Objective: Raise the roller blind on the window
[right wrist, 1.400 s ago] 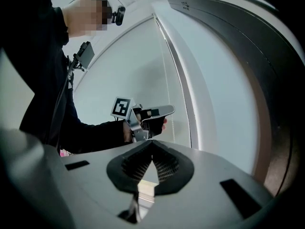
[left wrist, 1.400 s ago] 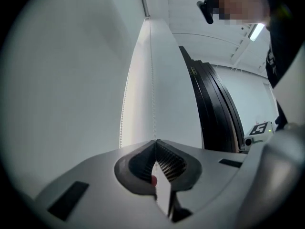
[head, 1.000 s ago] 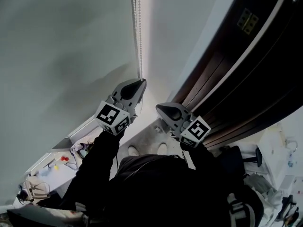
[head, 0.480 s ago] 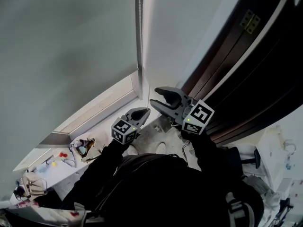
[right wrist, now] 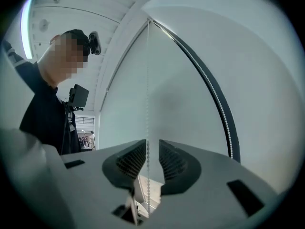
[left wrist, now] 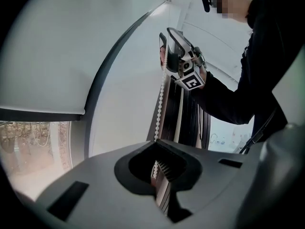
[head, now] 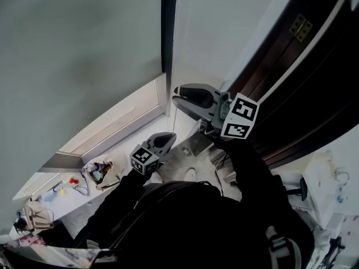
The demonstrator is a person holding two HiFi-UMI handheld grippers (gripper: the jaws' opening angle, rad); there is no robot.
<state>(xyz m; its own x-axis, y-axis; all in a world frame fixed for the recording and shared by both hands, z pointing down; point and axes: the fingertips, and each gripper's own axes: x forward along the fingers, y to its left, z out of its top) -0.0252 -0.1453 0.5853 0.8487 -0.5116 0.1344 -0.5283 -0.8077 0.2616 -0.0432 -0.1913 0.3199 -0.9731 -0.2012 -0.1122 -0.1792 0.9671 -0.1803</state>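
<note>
The grey roller blind [head: 84, 49] covers most of the window; its bottom bar [left wrist: 43, 112] hangs above a strip of bare glass [left wrist: 33, 147]. The white bead chain [left wrist: 161, 99] runs down beside the window's right edge. My left gripper [head: 168, 136] is low and shut on the chain [left wrist: 155, 168]. Higher up, my right gripper [head: 176, 94] [left wrist: 164, 49] is open. One strand of the chain [right wrist: 147, 80] passes between its pads [right wrist: 131, 161] without touching them, and its jaws [right wrist: 147, 154] have just been closing. A second strand [right wrist: 219, 109] follows the dark edge of the blind.
Dark wooden panels [head: 303, 83] stand close on the right of the window. The white sill [head: 120, 122] slopes away below the blind, and a table with small cluttered items [head: 95, 172] lies at the lower left. The person's dark sleeves fill the bottom of the head view.
My left gripper has come down with the chain in it, and the blind's lower edge has risen, baring more glass. My right gripper has opened and moved up along the chain.
</note>
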